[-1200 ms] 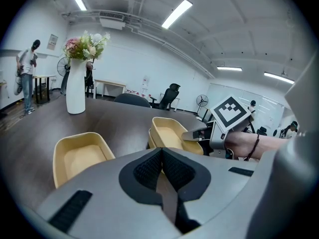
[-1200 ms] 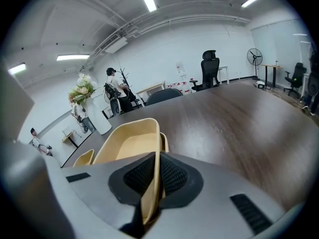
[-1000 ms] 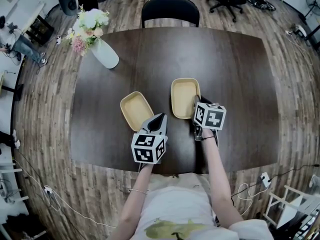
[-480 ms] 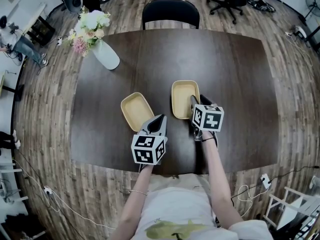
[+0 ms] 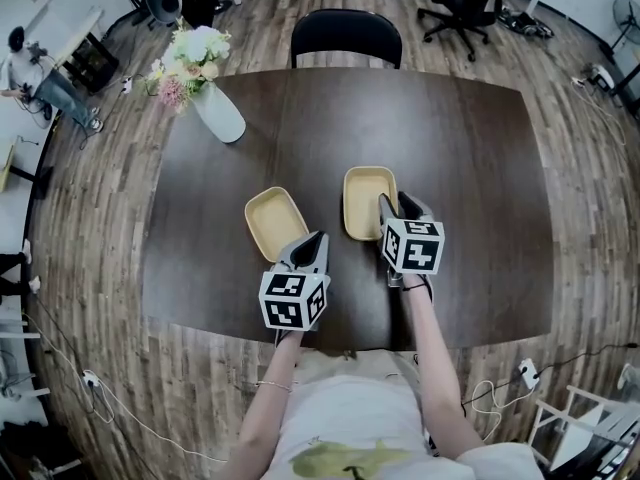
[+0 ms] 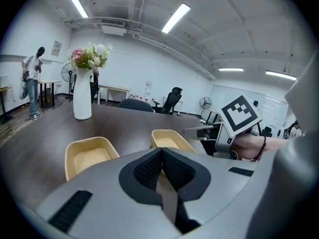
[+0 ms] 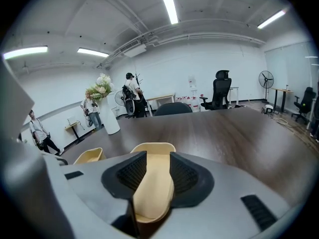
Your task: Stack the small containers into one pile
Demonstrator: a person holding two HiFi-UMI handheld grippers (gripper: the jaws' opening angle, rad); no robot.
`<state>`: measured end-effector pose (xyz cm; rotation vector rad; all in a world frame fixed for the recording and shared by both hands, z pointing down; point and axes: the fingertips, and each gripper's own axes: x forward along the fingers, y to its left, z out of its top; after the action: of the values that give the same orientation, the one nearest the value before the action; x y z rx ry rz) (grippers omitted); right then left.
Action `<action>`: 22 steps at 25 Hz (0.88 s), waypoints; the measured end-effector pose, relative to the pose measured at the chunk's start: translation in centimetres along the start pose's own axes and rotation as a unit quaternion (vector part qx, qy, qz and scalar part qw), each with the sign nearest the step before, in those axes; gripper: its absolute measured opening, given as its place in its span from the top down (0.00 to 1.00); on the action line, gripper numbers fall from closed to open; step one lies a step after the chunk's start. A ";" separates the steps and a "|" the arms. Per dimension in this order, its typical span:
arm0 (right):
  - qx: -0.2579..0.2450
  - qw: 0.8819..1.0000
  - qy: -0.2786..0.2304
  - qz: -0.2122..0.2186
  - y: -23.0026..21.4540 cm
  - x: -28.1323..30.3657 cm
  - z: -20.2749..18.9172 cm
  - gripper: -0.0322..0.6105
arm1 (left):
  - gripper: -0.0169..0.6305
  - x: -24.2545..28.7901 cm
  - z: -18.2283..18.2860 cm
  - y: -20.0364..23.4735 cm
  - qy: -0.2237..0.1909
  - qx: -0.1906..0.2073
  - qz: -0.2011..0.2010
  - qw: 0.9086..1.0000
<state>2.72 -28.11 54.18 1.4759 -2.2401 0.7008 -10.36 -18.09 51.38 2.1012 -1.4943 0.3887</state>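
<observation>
Two containers point(image 5: 276, 223) point(image 5: 367, 201): small, shallow tubs with rounded corners, matte pale tan, both open side up on the surface point(image 5: 470, 158), near each other but apart, not yet piled.
Left container point(image 6: 89, 156): turned at a slant, just ahead of my left tongs point(image 5: 318, 238), untouched.
Right container point(image 7: 154, 148): lies straighter, with its near right corner at my right tongs point(image 5: 396, 206).
Right tongs: released. The jaws have just been opening and stand wide. The right container's tan hollow shows in the gap between them, and neither pad presses on it.
Left tongs: clenched, the two jaws met tip to tip along a thin seam with nothing between them.
Pads point(image 7: 130, 173): black with a fine ribbed grain, set into smooth grey shells that curve like a shield.
Cubes point(image 5: 295, 300): one on each of my tongs, faces printed with crisp black-and-white square markers.
Surface: dark brown wood with a faint grain and a low sheen, a broad oblong with bowed edges.
Vase point(image 5: 218, 113): smooth white and tall, tapering towards the neck, filled with white and pink flowers, standing at the far left, well apart from both containers.
Chair point(image 5: 345, 33): black, with a rounded back, pushed up to the far edge.
</observation>
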 end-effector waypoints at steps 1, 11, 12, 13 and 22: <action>-0.007 1.000 -0.004 0.002 0.2 -0.2 0.2 0.73 | 0.94 -0.2 0.1 0.1 -0.003 -0.001 0.004 1.000; -0.055 0.995 -0.017 0.087 4.0 -1.9 0.7 0.88 | 0.94 -2.8 0.1 1.0 -0.031 -0.020 0.050 0.998; -0.058 0.993 -0.015 0.102 4.8 -2.0 0.6 0.89 | 0.94 -3.1 0.0 1.2 -0.034 -0.022 0.056 0.998; -0.059 0.992 -0.014 0.114 5.4 -2.1 0.4 0.89 | 0.94 -3.4 -0.1 1.4 -0.036 -0.025 0.062 0.997; -0.063 0.978 -0.004 0.199 11.1 -2.1 -0.8 0.90 | 0.94 -6.2 -1.4 4.2 -0.049 -0.056 0.118 0.990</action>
<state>-6.65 -22.45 51.44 0.9812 -2.5638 0.6505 -16.37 -13.47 50.37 1.8870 -1.7883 0.2827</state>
